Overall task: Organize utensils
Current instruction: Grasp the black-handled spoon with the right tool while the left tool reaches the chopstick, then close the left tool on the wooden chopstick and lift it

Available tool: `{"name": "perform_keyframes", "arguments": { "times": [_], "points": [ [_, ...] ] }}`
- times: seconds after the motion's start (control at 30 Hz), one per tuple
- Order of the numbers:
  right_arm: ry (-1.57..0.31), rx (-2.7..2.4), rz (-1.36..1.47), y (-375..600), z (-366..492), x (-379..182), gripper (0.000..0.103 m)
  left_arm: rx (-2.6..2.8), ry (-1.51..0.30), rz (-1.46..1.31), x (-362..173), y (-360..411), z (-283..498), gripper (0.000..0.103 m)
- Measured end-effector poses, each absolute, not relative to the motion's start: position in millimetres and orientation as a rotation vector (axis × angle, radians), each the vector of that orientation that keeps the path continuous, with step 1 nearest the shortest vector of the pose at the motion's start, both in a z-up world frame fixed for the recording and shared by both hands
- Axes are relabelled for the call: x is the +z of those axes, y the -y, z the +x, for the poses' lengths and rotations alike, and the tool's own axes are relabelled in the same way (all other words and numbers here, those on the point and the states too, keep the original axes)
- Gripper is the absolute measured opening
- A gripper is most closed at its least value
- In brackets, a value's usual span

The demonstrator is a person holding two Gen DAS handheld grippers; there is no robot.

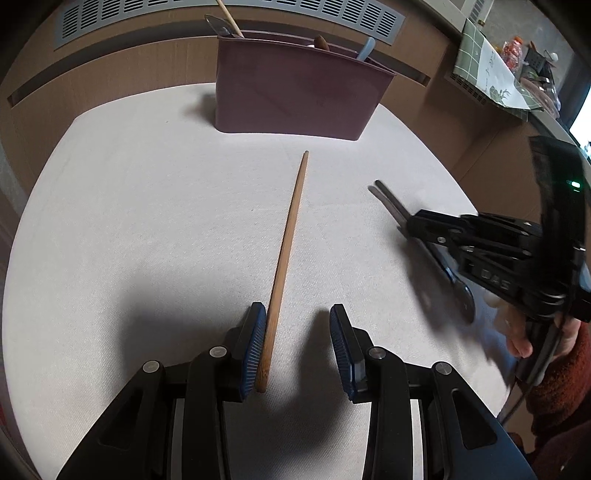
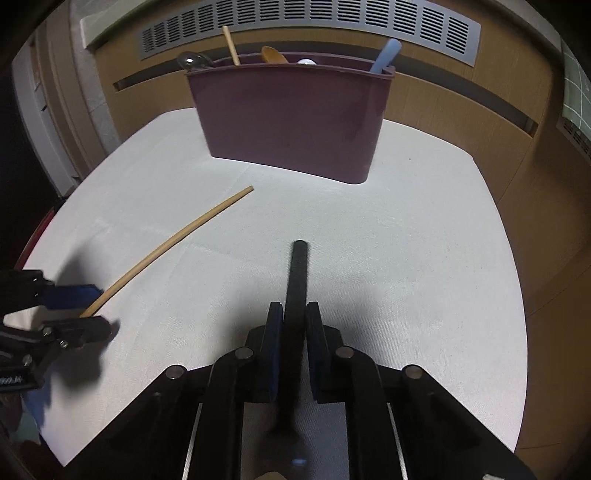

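Observation:
A wooden chopstick lies on the white cloth-covered table, pointing toward a maroon utensil holder. My left gripper is open around the chopstick's near end, which rests against the left pad. My right gripper is shut on a metal spoon by its handle; in the left wrist view the spoon and its bowl show at the right. The chopstick and the holder also show in the right wrist view.
The holder holds another chopstick, a wooden spoon, a metal spoon and a light blue utensil. A wooden wall with a vent stands behind. A cluttered shelf is at the far right.

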State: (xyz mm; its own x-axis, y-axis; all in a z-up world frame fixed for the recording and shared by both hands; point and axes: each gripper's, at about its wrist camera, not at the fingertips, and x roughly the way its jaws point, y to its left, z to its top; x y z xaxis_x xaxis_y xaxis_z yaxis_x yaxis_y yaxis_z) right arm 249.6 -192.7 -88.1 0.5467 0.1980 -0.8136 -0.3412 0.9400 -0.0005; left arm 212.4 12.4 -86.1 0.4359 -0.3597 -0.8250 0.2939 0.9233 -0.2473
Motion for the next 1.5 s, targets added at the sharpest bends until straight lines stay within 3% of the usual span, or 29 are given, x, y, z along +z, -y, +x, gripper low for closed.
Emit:
{"name": "perform_keyframes", "arguments": {
  "times": [0.37, 0.7, 0.73, 0.8, 0.87, 1.17, 1.5],
  "points": [
    [-0.824, 0.305, -0.036, 225, 223, -51, 0.01, -0.431, -1.045, 0.032, -87, 9, 239, 0.037],
    [-0.79, 0.305, 0.018, 230, 221, -51, 0.01, -0.434, -1.046, 0.118, -87, 34, 284, 0.029],
    [-0.79, 0.308, 0.023, 230, 222, -51, 0.01, -0.433, -1.05, 0.119, -87, 35, 288, 0.027],
    [-0.788, 0.313, 0.029, 230, 223, -51, 0.01, -0.412, -1.053, 0.121, -86, 38, 296, 0.011],
    [-0.783, 0.313, 0.03, 230, 223, -50, 0.01, -0.41, -1.062, 0.077, -85, 36, 302, 0.007],
    [-0.767, 0.317, 0.036, 231, 224, -47, 0.01, -0.413, -0.928, -0.128, -52, 8, 278, 0.006],
    [-0.736, 0.33, 0.041, 229, 222, -36, 0.01, -0.364, -0.774, -0.118, -16, 1, 243, 0.005]
  ]
}}
